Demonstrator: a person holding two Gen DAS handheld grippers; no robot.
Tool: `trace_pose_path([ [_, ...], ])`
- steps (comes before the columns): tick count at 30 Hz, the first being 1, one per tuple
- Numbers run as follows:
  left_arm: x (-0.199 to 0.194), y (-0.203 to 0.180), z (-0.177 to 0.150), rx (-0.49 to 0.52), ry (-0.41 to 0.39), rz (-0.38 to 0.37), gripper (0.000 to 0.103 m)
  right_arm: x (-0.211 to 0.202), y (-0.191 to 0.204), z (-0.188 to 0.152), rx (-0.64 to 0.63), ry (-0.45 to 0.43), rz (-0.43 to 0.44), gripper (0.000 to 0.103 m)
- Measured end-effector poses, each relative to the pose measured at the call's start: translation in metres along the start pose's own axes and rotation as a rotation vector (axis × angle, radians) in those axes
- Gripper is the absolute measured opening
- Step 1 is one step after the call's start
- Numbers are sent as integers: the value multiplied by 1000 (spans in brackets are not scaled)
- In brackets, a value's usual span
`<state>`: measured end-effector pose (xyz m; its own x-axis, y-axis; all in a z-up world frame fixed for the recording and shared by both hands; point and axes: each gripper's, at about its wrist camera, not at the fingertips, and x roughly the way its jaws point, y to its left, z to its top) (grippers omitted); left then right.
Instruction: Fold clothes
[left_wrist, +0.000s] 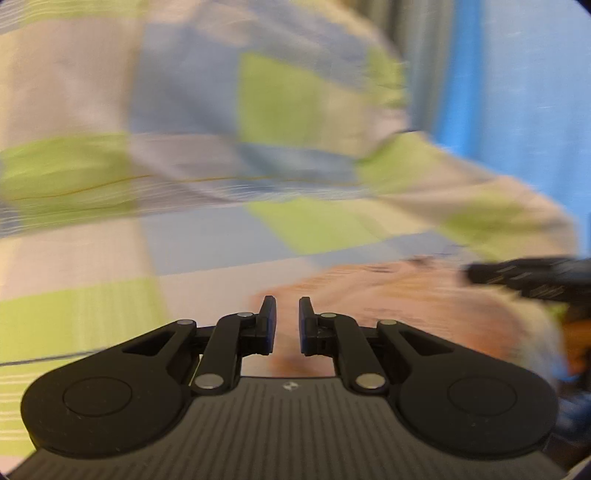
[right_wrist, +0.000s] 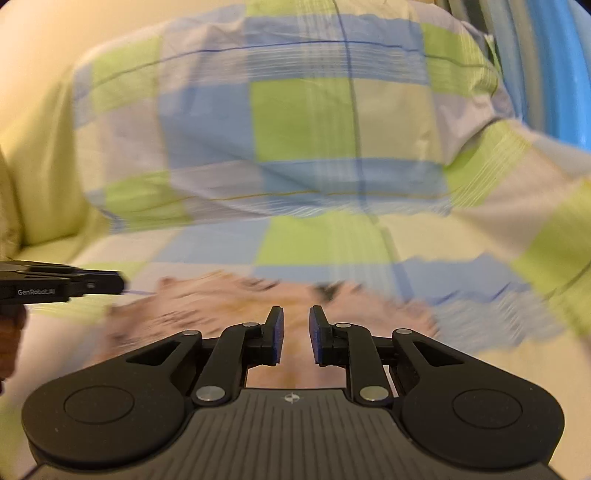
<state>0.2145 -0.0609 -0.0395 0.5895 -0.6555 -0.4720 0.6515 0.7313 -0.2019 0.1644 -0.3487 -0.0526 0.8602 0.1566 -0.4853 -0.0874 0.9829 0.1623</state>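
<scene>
1. Grippers first: the left gripper (left_wrist: 287, 323) has its jaws parted by a narrow gap, nothing pinched between the blue-lined pads, far as I can see. It hangs just above the garment rather than gripping it.

2. Right gripper (right_wrist: 296, 334) is pretty much the same deal, jaws a little way apart with a clear gap and nothing held in it.

3. The thing to fold is a pale peach/tan garment (right_wrist: 207, 306) lying on the bed, right in front of both grippers. Everything's motion-blurred, so I honestly can't tell what kind of clothing it is or how it's laid out. There's some dark print or marking on it, unreadable.

4. In the left wrist view that same garment (left_wrist: 388, 295) sits just ahead and to the right of the fingers, with the right gripper poking in from the right edge at (left_wrist: 532, 275).

5. In the right wrist view the left gripper comes in from the left edge at (right_wrist: 107, 283), with white lettering on its side, hovering near the garment's left end.

6. Underneath it all is a checked bedsheet (right_wrist: 325, 236) in green, blue and off-white squares, and a pillow (right_wrist: 295, 122) in matching fabric sits behind the garment.

7. Blue curtain (left_wrist: 517, 92) is off to the right behind the pillow.
</scene>
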Motion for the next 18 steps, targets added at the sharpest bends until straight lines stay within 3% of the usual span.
trace_pose_path([
  [1, 0, -8, -3, 48, 28, -28, 12, -2, 5, -7, 14, 7, 26, 23],
  [3, 10, -19, -13, 169, 112, 58, 12, 2, 13, -17, 14, 48, 41, 23],
  [4, 17, -17, -18, 202, 158, 129, 10, 4, 15, -21, -4, 70, 5, 23],
  [5, 17, -7, -18, 167, 155, 142, 5, 5, 16, -24, -30, 80, -52, 23],
  [7, 10, 9, -15, 78, 127, 178, 4, -8, 13, -27, -40, 73, -124, 26],
  [10, -7, 15, -6, 29, 67, 252, 8, -29, 14, -36, -11, 34, -105, 27],
  [13, -19, 12, -3, -3, 16, 126, 8, -36, 33, -46, -31, 23, -21, 27],
  [15, -15, -1, -5, 47, 49, 27, 9, -34, 54, -48, -81, 16, 63, 27],
  [18, -1, -21, -9, 166, 133, -5, 12, -27, 88, -53, -186, 24, 165, 29],
])
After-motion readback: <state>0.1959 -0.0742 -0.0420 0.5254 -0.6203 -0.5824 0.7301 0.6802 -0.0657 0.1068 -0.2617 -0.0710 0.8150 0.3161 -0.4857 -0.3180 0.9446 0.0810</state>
